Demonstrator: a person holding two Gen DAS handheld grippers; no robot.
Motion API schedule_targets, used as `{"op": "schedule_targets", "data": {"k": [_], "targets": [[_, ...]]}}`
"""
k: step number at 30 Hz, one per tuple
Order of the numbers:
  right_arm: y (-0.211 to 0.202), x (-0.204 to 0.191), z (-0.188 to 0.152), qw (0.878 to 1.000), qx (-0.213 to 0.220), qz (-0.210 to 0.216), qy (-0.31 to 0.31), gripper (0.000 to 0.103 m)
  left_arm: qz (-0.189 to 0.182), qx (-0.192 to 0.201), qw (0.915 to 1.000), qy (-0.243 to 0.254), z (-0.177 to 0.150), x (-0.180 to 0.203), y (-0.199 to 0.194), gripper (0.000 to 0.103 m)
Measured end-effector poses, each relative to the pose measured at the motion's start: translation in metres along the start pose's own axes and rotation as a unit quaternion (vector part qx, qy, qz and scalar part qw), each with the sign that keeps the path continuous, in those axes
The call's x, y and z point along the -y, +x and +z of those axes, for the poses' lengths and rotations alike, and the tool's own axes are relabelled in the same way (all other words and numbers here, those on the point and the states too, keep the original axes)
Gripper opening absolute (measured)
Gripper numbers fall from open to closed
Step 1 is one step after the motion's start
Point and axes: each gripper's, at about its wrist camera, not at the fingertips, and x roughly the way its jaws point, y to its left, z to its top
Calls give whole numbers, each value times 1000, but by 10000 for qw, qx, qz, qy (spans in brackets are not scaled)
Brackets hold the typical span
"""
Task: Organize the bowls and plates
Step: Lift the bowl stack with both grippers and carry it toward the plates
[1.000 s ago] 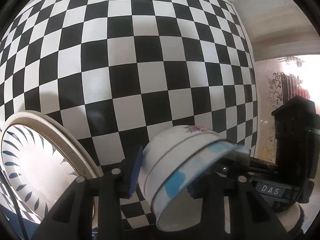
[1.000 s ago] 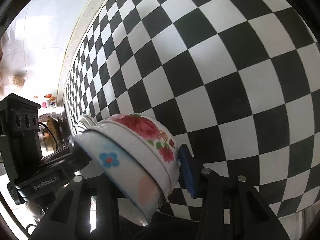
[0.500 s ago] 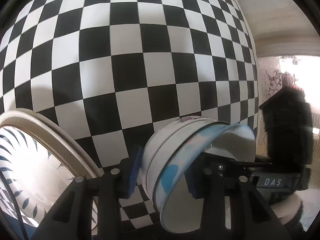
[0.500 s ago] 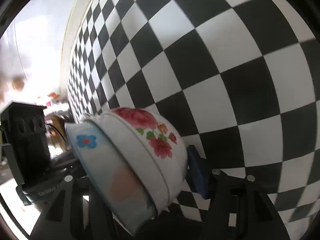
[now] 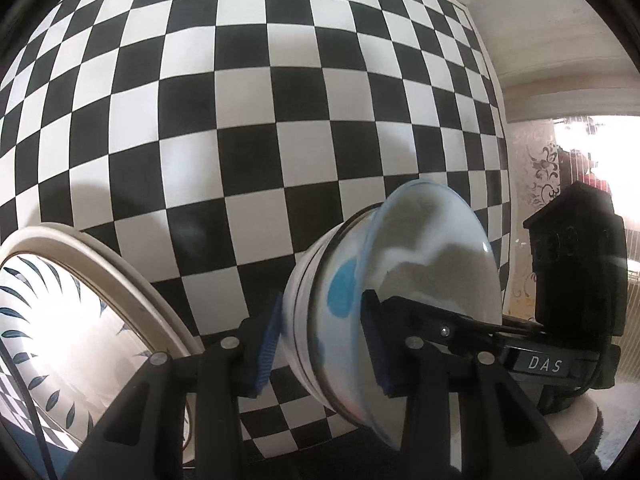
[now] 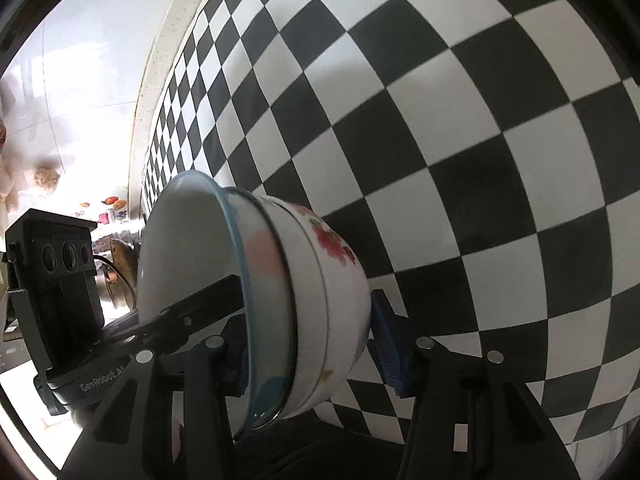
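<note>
Your left tongs point(image 5: 320, 344) clamp the wall of the nested bowls point(image 5: 400, 280), one blue pad outside, one inside, the stack tipped on its side above the checkered surface point(image 5: 280, 100). Your right tongs point(image 6: 308, 344) straddle the same bowls' opposite wall; they are closing, and the outer blue pad stands just clear of the flowered side. Both tongs angle steeply downward. A leaf-patterned plate point(image 5: 60, 320) lies near left. The labels read "DAS" point(image 5: 540, 364) and "GenRobot" point(image 6: 100, 380).

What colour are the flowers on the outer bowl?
Pink-red, with green leaves, on the white outer bowl; right wrist view shows it best.
</note>
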Motion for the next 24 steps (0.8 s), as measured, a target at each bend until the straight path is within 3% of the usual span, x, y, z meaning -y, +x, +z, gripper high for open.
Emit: {"op": "schedule_targets", "data": {"k": [12, 24], "targets": [[-18, -32, -7, 9998, 28, 50, -196, 51, -119, 208, 9997, -61, -3, -9, -28, 35], [-10, -111, -30, 9973, 14, 150, -719, 51, -43, 632, 9979, -154, -29, -39, -94, 35]]}}
